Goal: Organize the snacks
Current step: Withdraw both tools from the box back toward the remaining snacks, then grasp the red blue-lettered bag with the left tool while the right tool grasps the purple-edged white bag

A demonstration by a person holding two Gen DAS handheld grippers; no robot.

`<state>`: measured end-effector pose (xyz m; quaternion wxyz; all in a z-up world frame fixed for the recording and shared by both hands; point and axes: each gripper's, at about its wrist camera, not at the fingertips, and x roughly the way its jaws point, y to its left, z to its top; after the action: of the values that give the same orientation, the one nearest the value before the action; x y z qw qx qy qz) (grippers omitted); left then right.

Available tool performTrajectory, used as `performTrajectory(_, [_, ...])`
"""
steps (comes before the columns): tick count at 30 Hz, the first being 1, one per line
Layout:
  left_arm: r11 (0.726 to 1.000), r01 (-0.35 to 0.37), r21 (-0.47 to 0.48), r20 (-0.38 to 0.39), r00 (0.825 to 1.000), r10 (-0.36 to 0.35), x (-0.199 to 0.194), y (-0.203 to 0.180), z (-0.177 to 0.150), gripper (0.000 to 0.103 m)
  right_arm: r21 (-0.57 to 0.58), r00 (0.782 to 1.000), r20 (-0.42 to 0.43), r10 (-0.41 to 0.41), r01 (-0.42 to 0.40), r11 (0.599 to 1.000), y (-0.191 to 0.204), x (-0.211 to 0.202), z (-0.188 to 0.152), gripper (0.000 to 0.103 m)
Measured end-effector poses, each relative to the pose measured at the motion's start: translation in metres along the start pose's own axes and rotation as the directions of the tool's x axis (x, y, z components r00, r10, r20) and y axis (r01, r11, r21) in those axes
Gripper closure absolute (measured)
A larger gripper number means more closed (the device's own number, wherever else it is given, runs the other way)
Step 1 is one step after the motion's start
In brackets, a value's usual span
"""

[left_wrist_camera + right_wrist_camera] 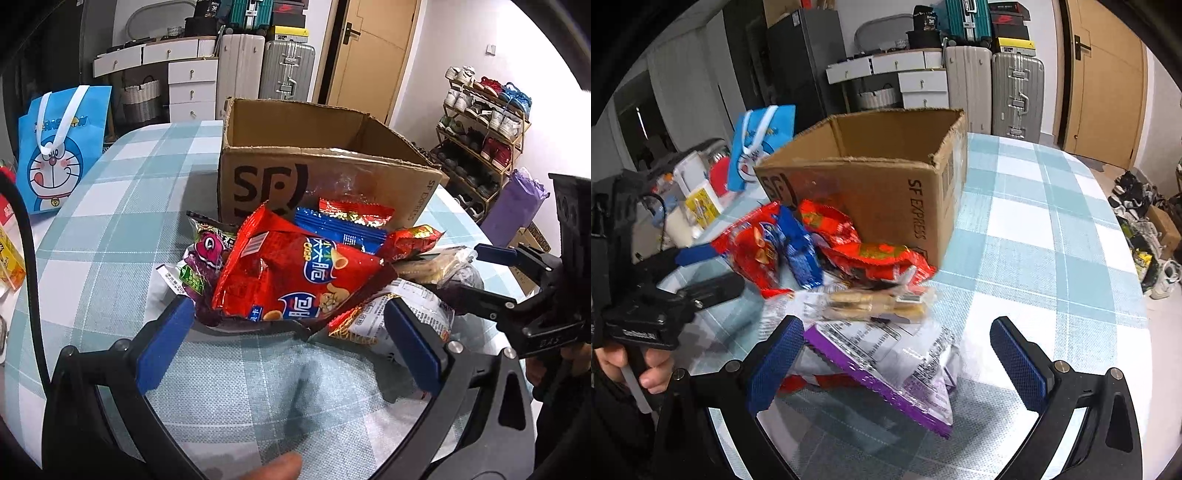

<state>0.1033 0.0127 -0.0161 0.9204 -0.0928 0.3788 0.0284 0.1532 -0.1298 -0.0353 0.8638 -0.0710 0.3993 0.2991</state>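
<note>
A heap of snack packets lies on the checked tablecloth in front of an open cardboard box (295,162) (886,177) printed SF. On top rests a red chip bag (291,277) (753,251), with a blue packet (340,229) (798,251) and red wrappers behind it. My left gripper (291,332) (713,269) is open, its blue pads on either side of the red bag's near edge. My right gripper (897,362) (476,273) is open too, over a purple and white bag (886,369). A clear pack of crackers (875,302) (436,264) lies just beyond it.
A blue cartoon gift bag (62,147) (761,147) stands on the table's left side beside yellow boxes (701,206) and jars. Bare tablecloth (1034,229) stretches right of the box. Suitcases (286,70), white drawers and a shoe rack (480,140) stand beyond the table.
</note>
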Motion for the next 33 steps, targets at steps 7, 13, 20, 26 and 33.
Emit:
performTrajectory(7, [1.0, -0.005, -0.003, 0.001, 1.0, 0.005, 0.001, 0.003, 0.001, 0.001, 0.006, 0.999, -0.032, -0.013, 0.013, 1.0, -0.014, -0.001, -0.002, 0.001])
performTrajectory(13, [1.0, -0.009, -0.008, -0.001, 1.0, 0.009, 0.003, 0.006, 0.001, 0.001, 0.022, 0.997, -0.074, -0.038, 0.04, 0.999, -0.029, 0.006, -0.008, 0.001])
performTrajectory(20, [1.0, -0.008, -0.007, -0.01, 1.0, 0.007, 0.008, 0.007, -0.001, 0.001, 0.046, 0.998, -0.067, -0.021, 0.025, 0.999, -0.039, 0.011, -0.012, 0.001])
performTrajectory(26, [1.0, -0.008, -0.012, -0.016, 1.0, 0.008, 0.012, 0.008, -0.003, 0.001, 0.045, 0.997, -0.074, -0.006, 0.009, 0.999, -0.037, 0.018, -0.013, 0.007])
performTrajectory(33, [1.0, -0.012, -0.013, -0.024, 1.0, 0.011, 0.017, 0.01, -0.004, 0.001, 0.031, 0.996, -0.069, 0.058, -0.056, 0.998, -0.031, 0.015, -0.013, 0.032])
